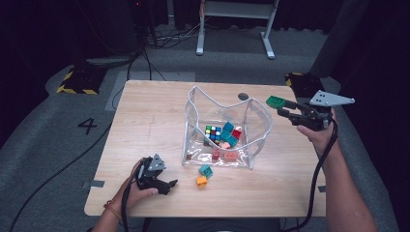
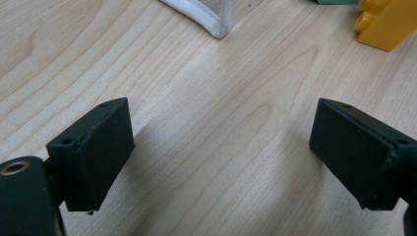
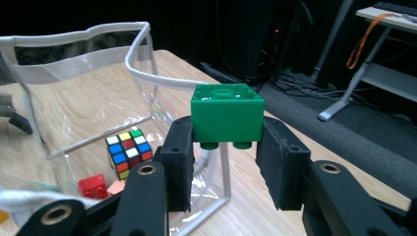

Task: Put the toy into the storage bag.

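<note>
A green brick (image 3: 226,112) hangs upside down, hollow side up, with my right gripper (image 3: 226,147) shut on it. In the high view that green brick (image 1: 276,101) and the right gripper (image 1: 285,109) are in the air just beyond the right rim of a clear plastic bag (image 1: 193,111). The bag stands open on the table and holds a colour cube (image 1: 212,132) and several small bricks. My left gripper (image 1: 170,185) rests low at the table's front left, its jaws wide open over bare wood (image 2: 221,152).
A teal brick (image 1: 206,170) and an orange brick (image 1: 201,181) lie on the wooden table (image 1: 145,111) just in front of the bag. The orange brick (image 2: 388,22) and a bag corner (image 2: 211,17) lie ahead of the left jaws. Desk legs and cables stand beyond the table.
</note>
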Motion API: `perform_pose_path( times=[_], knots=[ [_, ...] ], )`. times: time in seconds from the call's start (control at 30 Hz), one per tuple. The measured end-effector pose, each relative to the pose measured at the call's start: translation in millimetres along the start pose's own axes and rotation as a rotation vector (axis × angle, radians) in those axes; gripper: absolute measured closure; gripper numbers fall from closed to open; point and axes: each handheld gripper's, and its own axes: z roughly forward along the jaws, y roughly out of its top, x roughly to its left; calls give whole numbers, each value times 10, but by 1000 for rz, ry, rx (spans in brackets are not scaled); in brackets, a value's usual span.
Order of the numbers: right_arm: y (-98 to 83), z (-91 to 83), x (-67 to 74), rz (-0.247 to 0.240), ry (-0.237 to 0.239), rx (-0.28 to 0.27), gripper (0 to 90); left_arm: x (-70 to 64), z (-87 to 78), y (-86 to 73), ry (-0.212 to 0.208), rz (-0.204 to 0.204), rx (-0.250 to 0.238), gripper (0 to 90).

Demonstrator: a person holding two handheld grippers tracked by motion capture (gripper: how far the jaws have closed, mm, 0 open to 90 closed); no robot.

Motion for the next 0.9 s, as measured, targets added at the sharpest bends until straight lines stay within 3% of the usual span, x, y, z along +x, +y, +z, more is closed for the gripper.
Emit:
perform_pose_path(
  times=[0.03,0.3,0.37,0.5,0.53,0.9],
  knots=[
    [18,22,32,20,15,2,594,0,0,0,0,-1,0,97],
    [127,168,172,-5,82,-8,594,0,0,0,0,0,0,97],
    [170,254,256,-12,127,-1,594,0,0,0,0,0,0,97],
    [215,360,343,-50,170,29,594,1,-1,1,1,1,0,97],
    [249,424,390,-98,184,42,594,3,-2,1,2,4,2,97],
    [397,789,599,-210,300,145,594,4,-1,2,-2,3,3,96]
  ],
)
